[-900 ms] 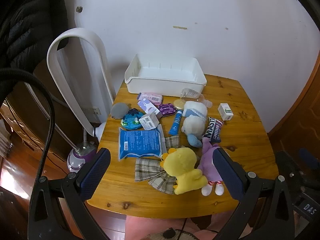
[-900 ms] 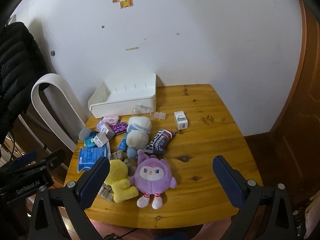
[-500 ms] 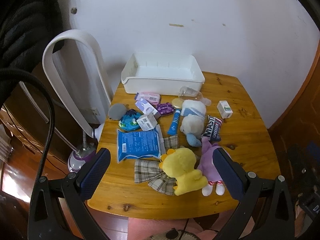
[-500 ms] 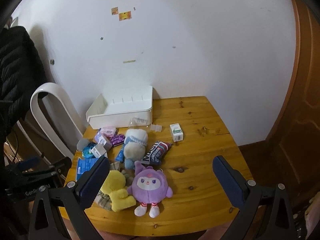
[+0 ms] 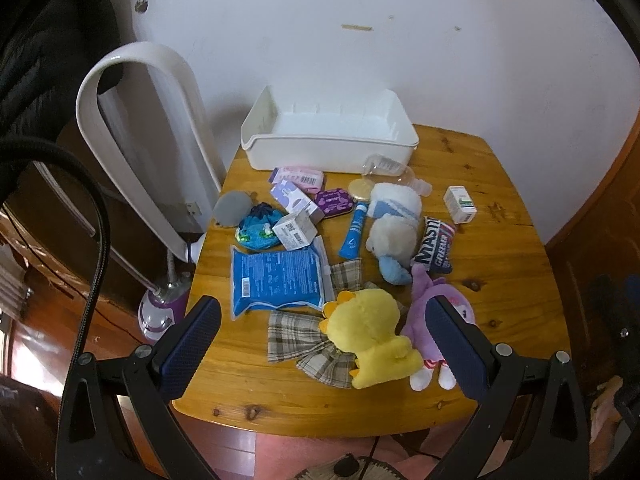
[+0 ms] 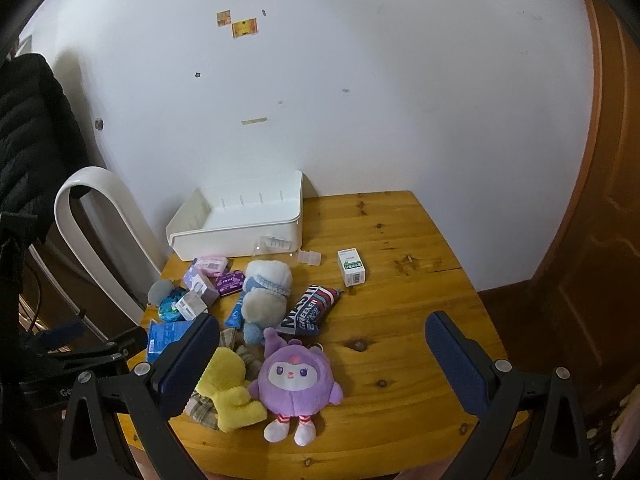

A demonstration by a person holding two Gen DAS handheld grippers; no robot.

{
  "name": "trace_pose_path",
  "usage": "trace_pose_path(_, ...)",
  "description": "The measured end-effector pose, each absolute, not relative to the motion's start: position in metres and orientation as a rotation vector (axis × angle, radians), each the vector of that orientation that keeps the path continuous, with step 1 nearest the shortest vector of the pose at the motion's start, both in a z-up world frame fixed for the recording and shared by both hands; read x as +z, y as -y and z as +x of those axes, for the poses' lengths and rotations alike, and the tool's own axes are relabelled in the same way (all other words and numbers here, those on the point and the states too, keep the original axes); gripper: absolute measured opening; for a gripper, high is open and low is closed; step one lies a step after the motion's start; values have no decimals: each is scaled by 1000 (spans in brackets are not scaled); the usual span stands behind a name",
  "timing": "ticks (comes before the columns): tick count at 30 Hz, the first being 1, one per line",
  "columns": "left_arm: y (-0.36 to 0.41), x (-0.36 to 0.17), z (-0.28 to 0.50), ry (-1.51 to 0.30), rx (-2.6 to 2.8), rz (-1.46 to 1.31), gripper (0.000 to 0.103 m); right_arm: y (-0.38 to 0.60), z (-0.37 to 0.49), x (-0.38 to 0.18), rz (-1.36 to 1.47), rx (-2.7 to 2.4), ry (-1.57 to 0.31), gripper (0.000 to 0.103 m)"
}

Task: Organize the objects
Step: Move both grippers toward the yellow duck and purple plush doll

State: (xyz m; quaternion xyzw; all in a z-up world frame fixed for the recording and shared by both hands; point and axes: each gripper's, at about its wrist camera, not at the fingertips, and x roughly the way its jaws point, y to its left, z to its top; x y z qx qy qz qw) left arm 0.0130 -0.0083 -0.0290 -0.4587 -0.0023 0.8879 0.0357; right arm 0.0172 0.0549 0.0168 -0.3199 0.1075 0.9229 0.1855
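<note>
An empty white bin (image 5: pixel 328 140) (image 6: pixel 240 220) stands at the table's back by the wall. Before it lie several items: a yellow duck plush (image 5: pixel 372 336) (image 6: pixel 226 384), a purple plush (image 6: pixel 296 380) (image 5: pixel 436 320), a white-and-blue plush (image 5: pixel 394 228) (image 6: pixel 266 292), a blue pack (image 5: pixel 276 278), a blue tube (image 5: pixel 352 232), a dark snack bag (image 6: pixel 310 310) (image 5: pixel 436 250), a small white box (image 6: pixel 351 267) (image 5: pixel 460 204) and plaid cloth (image 5: pixel 304 340). My left gripper (image 5: pixel 320 344) hovers open above the near edge. My right gripper (image 6: pixel 320 356) is open too, over the purple plush.
The round wooden table (image 6: pixel 400 320) has bare wood on its right half. A white loop-shaped appliance (image 5: pixel 148 128) stands left of the table. A dark jacket (image 6: pixel 28 140) hangs at far left. A wooden door (image 6: pixel 600 200) is on the right. The left gripper's body (image 6: pixel 68 352) shows beside the table.
Both cameras have drifted back and upward a little, so the table sits lower and smaller in view. No object on the table has moved. Both grippers stay open.
</note>
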Motion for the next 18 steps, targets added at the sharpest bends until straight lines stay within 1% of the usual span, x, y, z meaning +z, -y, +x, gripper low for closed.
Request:
trace_pose_path(12, 5, -31, 6, 3, 2715, -1431, 102, -58, 2, 9, -952, 2622, -310, 103)
trace_pose_path(18, 5, -31, 4, -12, 2717, -1435, 102, -60, -2, 3, -987, 2629, -343, 103)
